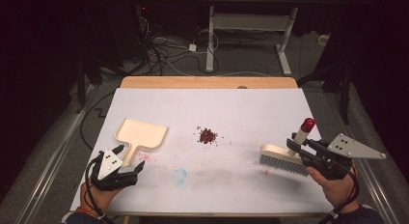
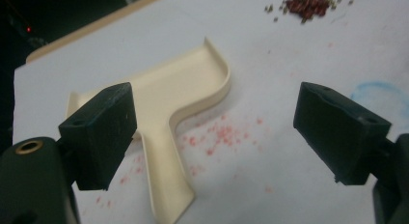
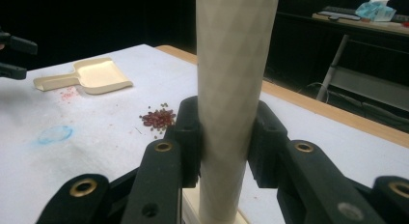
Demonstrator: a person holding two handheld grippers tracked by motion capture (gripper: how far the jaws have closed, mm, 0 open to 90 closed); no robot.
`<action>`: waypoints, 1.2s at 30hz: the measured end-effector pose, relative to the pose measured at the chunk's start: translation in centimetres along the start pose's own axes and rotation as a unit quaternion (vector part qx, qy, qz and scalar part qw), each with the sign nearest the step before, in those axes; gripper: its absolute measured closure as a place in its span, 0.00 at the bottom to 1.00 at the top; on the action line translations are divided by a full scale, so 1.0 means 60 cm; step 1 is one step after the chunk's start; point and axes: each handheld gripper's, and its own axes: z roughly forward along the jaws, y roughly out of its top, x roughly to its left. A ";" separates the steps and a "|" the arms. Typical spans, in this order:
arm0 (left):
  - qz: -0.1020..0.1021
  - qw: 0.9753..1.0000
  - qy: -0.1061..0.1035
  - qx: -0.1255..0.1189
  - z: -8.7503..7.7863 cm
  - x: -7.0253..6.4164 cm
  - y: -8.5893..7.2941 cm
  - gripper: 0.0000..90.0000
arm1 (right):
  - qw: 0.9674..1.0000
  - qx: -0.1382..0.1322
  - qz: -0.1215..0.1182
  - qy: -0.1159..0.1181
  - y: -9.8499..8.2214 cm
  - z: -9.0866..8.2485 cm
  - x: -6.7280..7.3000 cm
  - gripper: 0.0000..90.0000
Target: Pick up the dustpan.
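A cream dustpan (image 1: 141, 133) (image 2: 183, 89) (image 3: 96, 75) lies flat at the table's left, its handle (image 2: 166, 178) pointing toward me. My left gripper (image 1: 132, 167) (image 2: 214, 137) is open just behind that handle, one jaw on each side, not touching it. A small heap of dark red beans (image 1: 207, 135) (image 2: 308, 4) (image 3: 158, 119) sits mid-table. At the right, my right gripper (image 1: 298, 149) (image 3: 224, 142) is shut on the cream handle (image 3: 234, 89) of a brush (image 1: 282, 159) with a red tip (image 1: 307, 123); its grey bristles rest on the table.
White sheet (image 1: 241, 108) covers the table, with a wooden strip (image 1: 207, 82) along the far edge. Pink stains (image 2: 217, 137) lie beside the dustpan handle and a faint blue ring (image 1: 179, 175) marks the sheet near the front. Cables and a desk frame (image 1: 251, 35) stand on the floor beyond.
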 end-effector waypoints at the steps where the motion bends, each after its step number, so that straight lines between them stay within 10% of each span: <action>1: 0.000 1.000 0.000 0.000 0.000 0.000 0.000 0.17 | 1.000 0.000 0.000 0.000 0.000 0.000 0.000 0.78; 14: -0.054 0.997 0.005 0.060 0.009 0.020 -0.011 0.17 | 1.000 0.003 -0.015 0.001 0.005 0.005 0.015 0.78; 27: -0.154 0.972 -0.025 0.174 0.116 0.085 0.002 0.39 | 1.000 0.007 -0.007 0.001 0.002 0.010 0.015 0.78; 36: -0.159 0.974 -0.006 0.160 0.124 0.078 0.004 0.58 | 1.000 0.009 -0.001 -0.002 -0.001 0.014 0.014 0.78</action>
